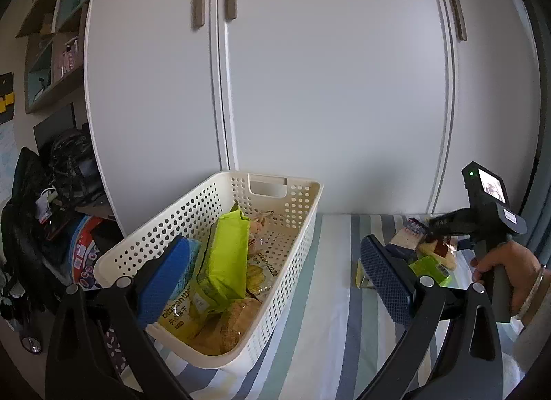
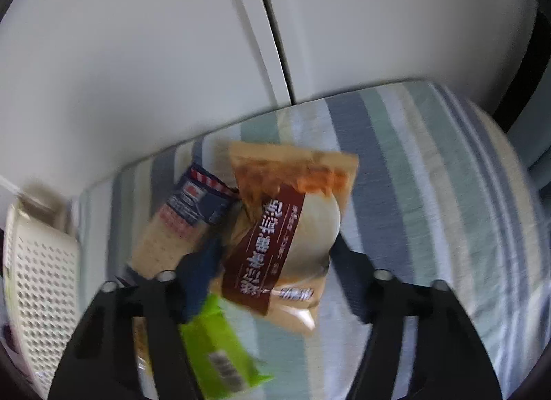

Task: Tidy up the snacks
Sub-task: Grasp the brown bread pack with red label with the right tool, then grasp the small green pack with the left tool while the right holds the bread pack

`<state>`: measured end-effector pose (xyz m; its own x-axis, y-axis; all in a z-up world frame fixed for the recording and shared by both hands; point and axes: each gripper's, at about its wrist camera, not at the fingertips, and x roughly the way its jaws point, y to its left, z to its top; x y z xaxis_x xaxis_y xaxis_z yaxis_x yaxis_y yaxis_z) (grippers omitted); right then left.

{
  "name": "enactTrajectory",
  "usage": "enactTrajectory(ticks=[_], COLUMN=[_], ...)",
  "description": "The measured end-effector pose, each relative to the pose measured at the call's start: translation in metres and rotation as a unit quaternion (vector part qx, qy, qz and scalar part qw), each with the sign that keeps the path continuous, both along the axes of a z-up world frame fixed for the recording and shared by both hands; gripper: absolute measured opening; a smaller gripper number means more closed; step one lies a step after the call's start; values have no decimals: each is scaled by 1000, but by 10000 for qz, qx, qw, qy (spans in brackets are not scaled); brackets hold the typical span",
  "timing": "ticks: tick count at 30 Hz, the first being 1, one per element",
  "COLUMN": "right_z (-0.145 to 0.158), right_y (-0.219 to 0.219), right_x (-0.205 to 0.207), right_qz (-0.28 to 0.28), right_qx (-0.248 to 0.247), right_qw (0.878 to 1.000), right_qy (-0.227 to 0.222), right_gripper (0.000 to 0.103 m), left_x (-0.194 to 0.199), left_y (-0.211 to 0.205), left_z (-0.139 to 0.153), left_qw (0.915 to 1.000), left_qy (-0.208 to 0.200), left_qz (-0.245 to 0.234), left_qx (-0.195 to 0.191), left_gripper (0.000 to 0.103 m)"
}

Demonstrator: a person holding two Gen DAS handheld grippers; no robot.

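Observation:
A white perforated basket (image 1: 296, 255) stands on the striped sheet and holds a lime green packet (image 1: 225, 255), a yellow packet (image 1: 179, 317) and wrapped bread. My left gripper (image 1: 275, 279) hangs open just in front of the basket, nothing between its blue pads. Right of the basket lies a small pile of snacks. In the right wrist view my right gripper (image 2: 272, 265) is shut on a brown bread packet (image 2: 292, 224). A blue cracker packet (image 2: 186, 214) and a green packet (image 2: 220, 355) lie beside it. The basket (image 2: 38, 279) shows at the left edge.
White wardrobe doors (image 1: 310, 72) rise directly behind the striped bed surface (image 1: 327, 324). A person's hand (image 1: 499, 262) holds the right gripper (image 1: 440, 224) over the pile. Dark bags and a round tin (image 1: 82, 255) crowd the floor left of the basket, below wall shelves (image 1: 55, 55).

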<state>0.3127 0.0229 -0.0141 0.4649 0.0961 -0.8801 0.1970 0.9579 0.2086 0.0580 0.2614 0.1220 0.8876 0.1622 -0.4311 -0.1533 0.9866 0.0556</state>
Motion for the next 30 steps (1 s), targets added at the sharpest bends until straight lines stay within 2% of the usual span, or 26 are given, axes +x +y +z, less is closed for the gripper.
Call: enactTrajectory(ticks=[9, 12, 16, 21, 24, 27, 30], right_z=[8, 5, 4, 27, 29, 23, 19], right_y=[-1, -7, -18, -61, -70, -76, -73], right_x=[-50, -74, -87, -110, -116, -121, -113], right_qz=[314, 458, 493, 354, 284, 332, 448], right_qx=[-483, -476, -369, -99, 21, 202, 119], right_qw=[9982, 9975, 9977, 9976, 9973, 9973, 9975], right_qy=[-177, -255, -266, -582, -679, -627, -529], right_gripper=[49, 48, 48, 47, 44, 44, 44], left_x=[3, 7, 7, 19, 32, 50, 65], left_y=[-11, -18, -30, -52, -69, -92, -114], left_z=[-6, -11, -15, -23, -29, -38, -44], left_qw=[9996, 9990, 9971, 9925, 9857, 9727, 9635], left_qy=[121, 254, 330, 644, 1001, 1483, 1771], left_qz=[-204, -354, -684, -1028, -1354, -1783, -2006], left_qx=[126, 99, 74, 178, 107, 16, 82], left_gripper=[100, 100, 100, 100, 100, 100, 100])
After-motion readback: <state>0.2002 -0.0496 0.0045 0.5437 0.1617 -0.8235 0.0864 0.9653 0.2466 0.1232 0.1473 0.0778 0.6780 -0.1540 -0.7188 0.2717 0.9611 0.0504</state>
